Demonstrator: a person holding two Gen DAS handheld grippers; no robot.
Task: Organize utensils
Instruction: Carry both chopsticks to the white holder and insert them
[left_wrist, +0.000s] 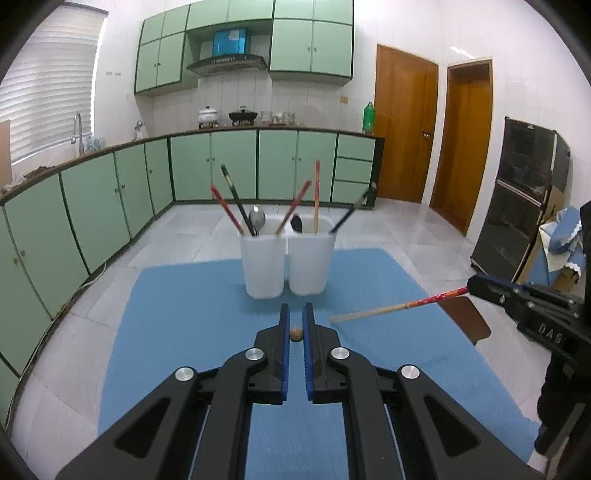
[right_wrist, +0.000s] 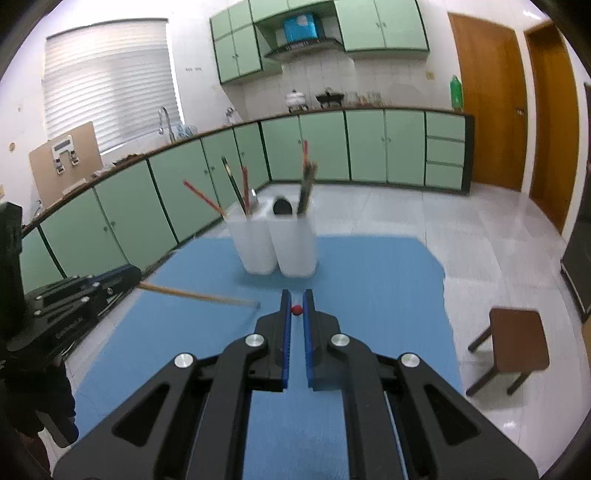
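Near the twin translucent white plastic utensil holder on the blue mat, the left gripper pinches a plain wooden chopstick between nearly closed blue pads, seen end-on as a brown dot. Just right of the holder, the right gripper clamps a red-patterned wooden chopstick the same way, jaws almost together. Both sticks hang above the mat, short of the holder's front wall. Bare mat lies either side of the holder; a brown wooden stool stands past its right edge.
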